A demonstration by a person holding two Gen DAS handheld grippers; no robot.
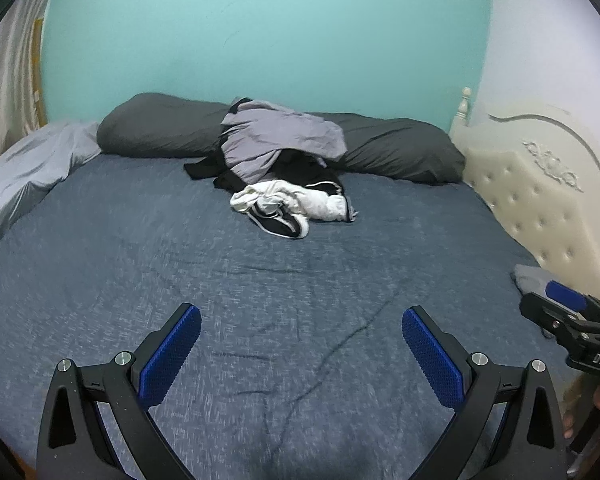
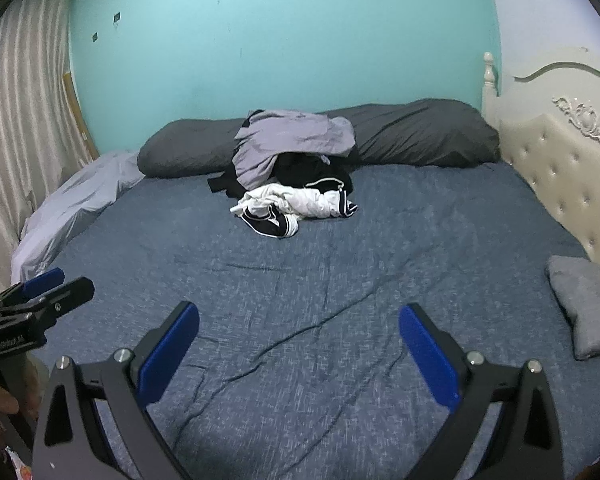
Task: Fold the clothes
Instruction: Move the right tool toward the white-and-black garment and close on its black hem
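A heap of clothes lies at the far side of the bed: a lilac garment (image 1: 280, 136) (image 2: 296, 140) on top, black pieces under it, and a white and black garment (image 1: 292, 204) (image 2: 296, 204) in front. A folded grey cloth (image 2: 588, 304) (image 1: 530, 278) rests by the headboard at the right. My left gripper (image 1: 302, 314) stands open over the bare blue sheet, well short of the heap, nothing between its blue pads. My right gripper (image 2: 299, 312) is open too, empty, and shows at the right edge of the left wrist view (image 1: 556, 304).
The blue sheet (image 1: 260, 320) (image 2: 380, 260) covers the bed. Two dark grey pillows (image 1: 160, 128) (image 2: 424, 132) line the teal wall. A pale duvet (image 1: 24, 176) (image 2: 72, 208) is bunched at the left. A cream tufted headboard (image 1: 532, 200) (image 2: 572, 176) bounds the right side. Curtains (image 2: 24, 120) hang left.
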